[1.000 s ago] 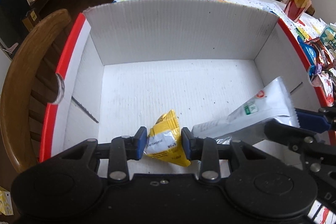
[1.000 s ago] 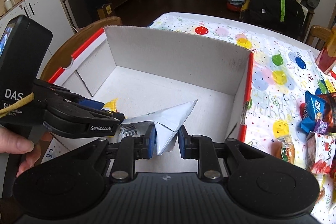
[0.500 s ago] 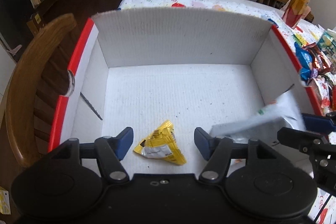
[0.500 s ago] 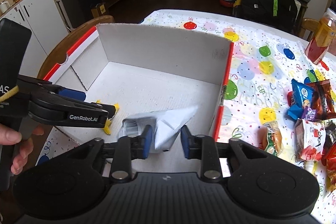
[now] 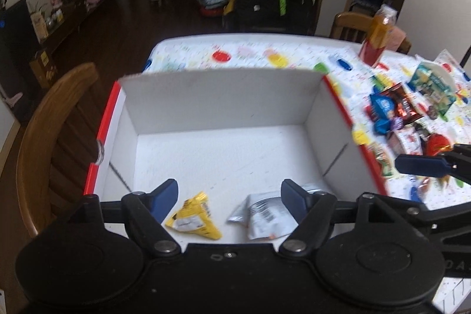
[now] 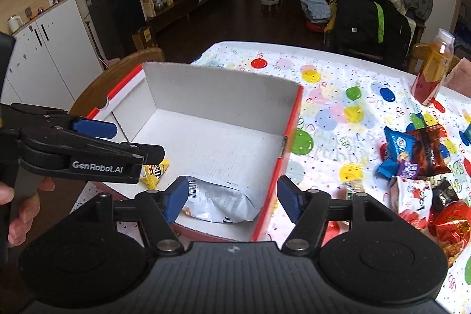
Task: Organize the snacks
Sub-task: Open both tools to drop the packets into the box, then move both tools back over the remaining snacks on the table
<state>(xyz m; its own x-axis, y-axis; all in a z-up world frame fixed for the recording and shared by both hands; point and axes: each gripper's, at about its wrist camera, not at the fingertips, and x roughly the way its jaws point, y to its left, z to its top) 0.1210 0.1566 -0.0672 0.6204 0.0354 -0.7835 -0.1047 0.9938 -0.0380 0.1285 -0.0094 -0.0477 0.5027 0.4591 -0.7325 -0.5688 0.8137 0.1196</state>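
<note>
Both the left gripper [image 5: 229,197] and right gripper [image 6: 232,196] now stand wide open, having just released the yellow packet [image 5: 192,218] and silver packet [image 6: 217,200] into the white box [image 6: 223,96], so more snacks [image 6: 418,164] can follow

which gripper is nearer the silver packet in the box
Right. The right gripper hangs open right above the silver packet; the left gripper is open beside it, over the yellow packet.

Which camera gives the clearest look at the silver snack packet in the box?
The right wrist view: the silver packet lies sharp and nearly whole between the open tongs, barcode visible. The left wrist view shows it blurred, partly hidden behind a finger.
</note>
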